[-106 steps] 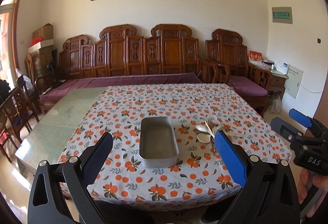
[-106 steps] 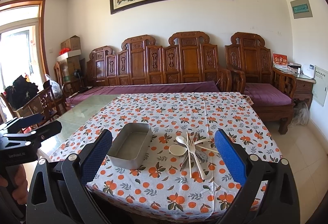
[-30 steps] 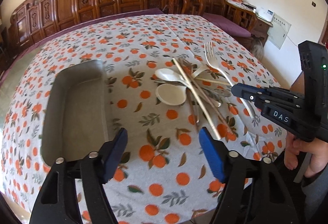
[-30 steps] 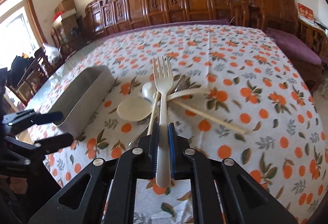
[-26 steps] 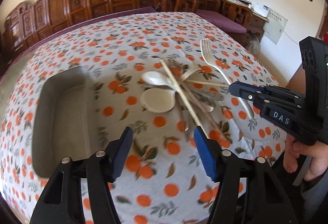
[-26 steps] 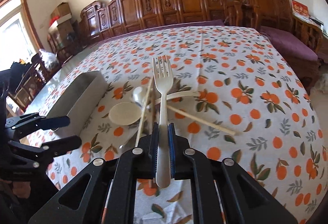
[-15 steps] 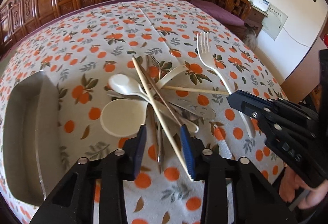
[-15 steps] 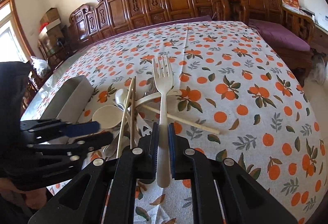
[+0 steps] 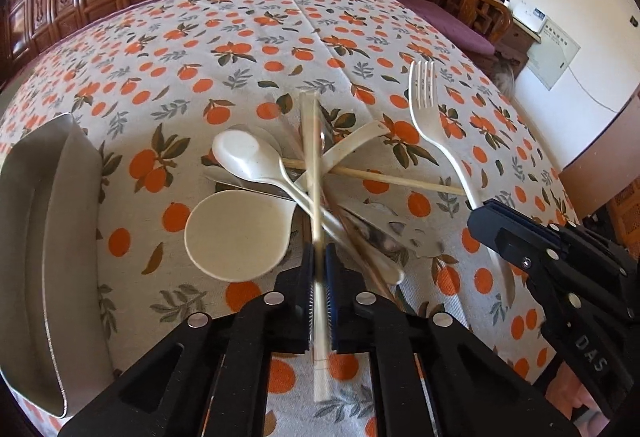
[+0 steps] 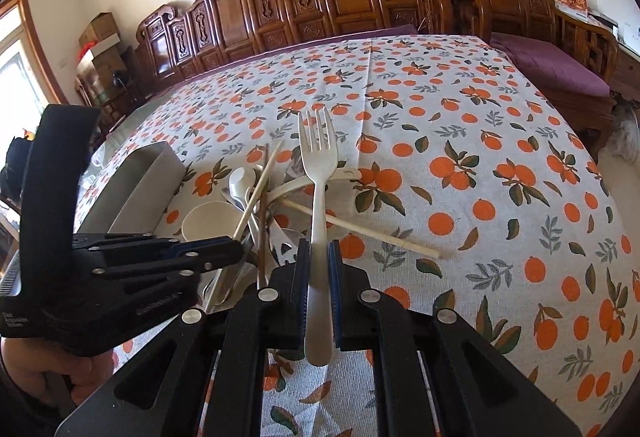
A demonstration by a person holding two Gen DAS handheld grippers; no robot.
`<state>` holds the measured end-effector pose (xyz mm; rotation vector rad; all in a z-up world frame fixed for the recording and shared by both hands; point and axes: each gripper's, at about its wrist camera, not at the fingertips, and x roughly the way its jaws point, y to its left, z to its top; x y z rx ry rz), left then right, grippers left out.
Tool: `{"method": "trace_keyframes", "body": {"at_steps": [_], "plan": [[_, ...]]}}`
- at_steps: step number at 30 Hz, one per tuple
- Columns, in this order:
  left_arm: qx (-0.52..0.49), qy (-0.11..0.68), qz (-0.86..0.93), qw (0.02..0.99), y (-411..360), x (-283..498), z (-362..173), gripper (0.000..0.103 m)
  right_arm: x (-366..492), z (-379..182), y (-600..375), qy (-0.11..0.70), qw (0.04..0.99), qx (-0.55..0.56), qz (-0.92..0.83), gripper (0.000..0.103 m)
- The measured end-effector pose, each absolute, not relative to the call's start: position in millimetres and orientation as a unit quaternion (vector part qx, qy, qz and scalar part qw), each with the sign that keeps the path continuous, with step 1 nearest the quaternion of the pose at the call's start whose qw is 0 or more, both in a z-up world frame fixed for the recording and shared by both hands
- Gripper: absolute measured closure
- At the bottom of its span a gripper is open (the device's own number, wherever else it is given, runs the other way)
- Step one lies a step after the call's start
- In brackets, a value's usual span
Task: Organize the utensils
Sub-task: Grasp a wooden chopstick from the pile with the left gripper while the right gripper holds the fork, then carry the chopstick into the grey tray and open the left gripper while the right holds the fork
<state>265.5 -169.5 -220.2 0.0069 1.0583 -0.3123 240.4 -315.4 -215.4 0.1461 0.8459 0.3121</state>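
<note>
While the right claw point(image 10: 319, 257) grips the fork point(image 10: 318, 173) clear of the pile, the left claw point(image 9: 319, 269) clamps one chopstick point(image 9: 312, 165), presumably for the tray point(image 9: 24, 237).

a cream fork point(image 10: 318, 197) was held by its handle, tines pointing away. a pale chopstick point(image 9: 314, 197) was clamped near its end, lying over the pile. under it lay two cream spoons point(image 9: 244, 157), another chopstick point(image 9: 392, 179) and metal cutlery. a grey metal tray point(image 9: 44, 237) stood left of the pile.
</note>
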Motion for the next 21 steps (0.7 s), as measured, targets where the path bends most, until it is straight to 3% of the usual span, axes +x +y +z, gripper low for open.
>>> {"method": "trace_keyframes", "body": {"at_steps": [21], "plan": [[0.008,0.453,-0.139,0.880,-97,232,-161,0.099,231,-206,-267,0.404,0.891,0.048,0.201,0.092]]}}
